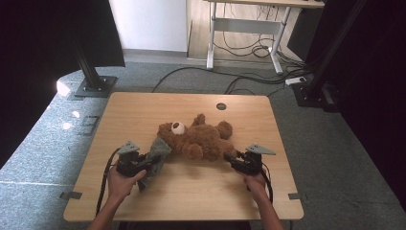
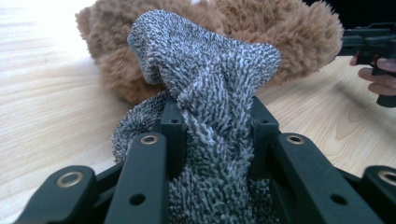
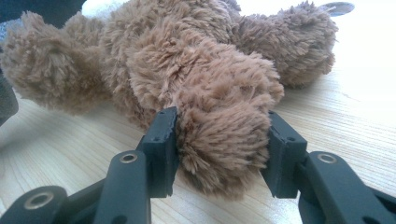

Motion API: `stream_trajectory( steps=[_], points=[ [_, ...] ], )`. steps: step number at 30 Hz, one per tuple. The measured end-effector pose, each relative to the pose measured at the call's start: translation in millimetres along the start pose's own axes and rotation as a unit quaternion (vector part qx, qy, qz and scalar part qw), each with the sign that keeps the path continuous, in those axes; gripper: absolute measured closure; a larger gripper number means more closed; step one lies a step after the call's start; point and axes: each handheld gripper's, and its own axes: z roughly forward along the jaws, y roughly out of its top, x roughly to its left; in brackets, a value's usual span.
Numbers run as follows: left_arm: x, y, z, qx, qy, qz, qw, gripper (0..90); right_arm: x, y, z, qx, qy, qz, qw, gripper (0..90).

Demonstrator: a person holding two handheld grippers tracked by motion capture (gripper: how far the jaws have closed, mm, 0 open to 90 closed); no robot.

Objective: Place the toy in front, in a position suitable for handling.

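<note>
We see a pale wooden rectangular table (image 1: 143, 115) with a fluffy brown plush teddy bear (image 1: 198, 139) lying at its centre. Left of the bear, our left gripper (image 1: 149, 162) is clamped on a grey knitted cloth (image 2: 210, 93). At the bear's right, our right gripper (image 3: 219, 154) squeezes 1 furry limb.

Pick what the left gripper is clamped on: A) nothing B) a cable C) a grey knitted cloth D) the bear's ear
C: in the left gripper view the left gripper pinches a bunched grey knitted cloth, with the brown teddy bear lying behind it.
</note>
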Motion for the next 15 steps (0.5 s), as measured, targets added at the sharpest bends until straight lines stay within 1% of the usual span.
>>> stream_trajectory(
  steps=[6,10,15],
  points=[
    [-4.4,11.5,5.1,-0.003,-0.012,0.004,0.9999,66.1,-0.2,0.1,0.1,0.0,0.0,0.0,1.0,52.3],
    [-7.6,20.2,7.3,-0.005,-0.016,0.011,0.9998,66.2,-0.4,0.2,0.3,0.0,0.0,0.0,1.0,52.3],
    [-11.8,31.1,11.5,-0.011,-0.03,0.013,0.9994,66.1,-0.5,0.1,1.3,0.001,-0.001,-0.001,1.0,52.3]
  ],
)
